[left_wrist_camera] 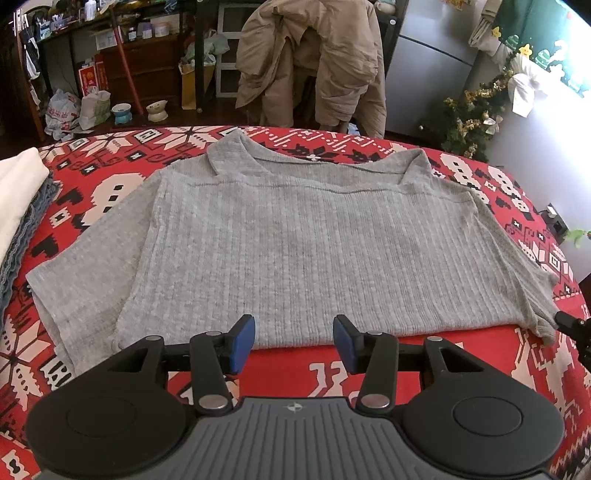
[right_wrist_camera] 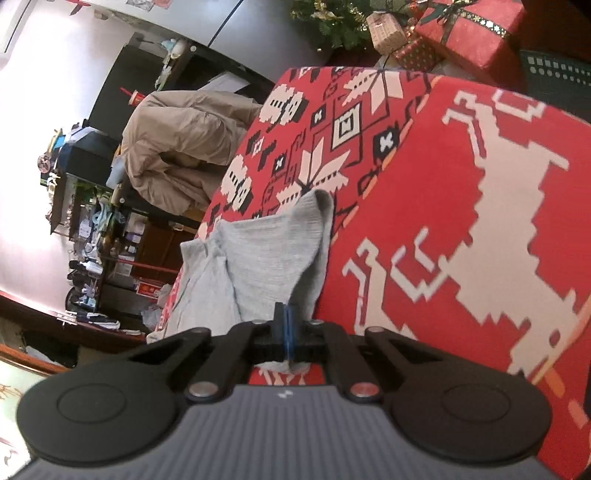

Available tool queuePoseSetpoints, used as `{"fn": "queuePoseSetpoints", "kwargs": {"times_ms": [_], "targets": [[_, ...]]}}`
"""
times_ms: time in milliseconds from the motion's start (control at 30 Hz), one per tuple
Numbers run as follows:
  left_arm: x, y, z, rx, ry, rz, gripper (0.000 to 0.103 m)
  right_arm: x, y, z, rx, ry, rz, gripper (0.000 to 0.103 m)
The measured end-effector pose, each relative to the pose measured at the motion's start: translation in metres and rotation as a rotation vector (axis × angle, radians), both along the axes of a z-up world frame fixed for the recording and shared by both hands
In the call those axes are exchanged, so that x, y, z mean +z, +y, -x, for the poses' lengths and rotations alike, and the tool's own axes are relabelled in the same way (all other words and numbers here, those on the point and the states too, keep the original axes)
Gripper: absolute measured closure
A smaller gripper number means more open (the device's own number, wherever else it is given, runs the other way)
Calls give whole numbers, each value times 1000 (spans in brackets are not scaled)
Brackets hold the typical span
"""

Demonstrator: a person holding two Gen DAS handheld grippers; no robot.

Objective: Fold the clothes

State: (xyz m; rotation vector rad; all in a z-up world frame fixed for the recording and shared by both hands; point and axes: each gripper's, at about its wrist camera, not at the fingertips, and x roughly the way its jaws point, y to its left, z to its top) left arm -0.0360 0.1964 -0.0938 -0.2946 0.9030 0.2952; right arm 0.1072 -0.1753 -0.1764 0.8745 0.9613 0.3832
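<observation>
Right hand-held gripper (right_wrist_camera: pixel 287 325) clenched on grey shirt (left_wrist_camera: pixel 295 240) sleeve edge, left hand-held gripper (left_wrist_camera: pixel 293 341) released above hem

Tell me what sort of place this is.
Most likely a lived-in home, decorated for Christmas: a decorated Christmas tree beside a fridge, wrapped presents, cluttered shelves, and a tan coat draped behind the red patterned cloth.

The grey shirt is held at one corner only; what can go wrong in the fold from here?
1. The right gripper pinches only a small bit of the grey shirt, so the cloth may slip out.
2. The left gripper is open at the hem and holds nothing, so pulling one side may skew the shirt.
3. The shirt may drag the red tablecloth.
</observation>
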Motion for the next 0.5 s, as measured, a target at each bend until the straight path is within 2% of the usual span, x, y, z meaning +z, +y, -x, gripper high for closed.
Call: {"fn": "queuePoseSetpoints", "kwargs": {"times_ms": [167, 200, 433, 500], "targets": [[2, -3, 2, -12, -4, -13, 55, -3, -6, 2, -15, 6, 38, 102], [3, -2, 2, -12, -4, -15, 55, -2, -9, 2, -18, 1, 38, 96], [2, 3, 3, 6, 0, -7, 54, 28, -19, -20, -48, -110, 190, 85], [2, 4, 4, 10, -1, -4, 54, 30, -17, -32, -27, -115, 207, 78]]}}
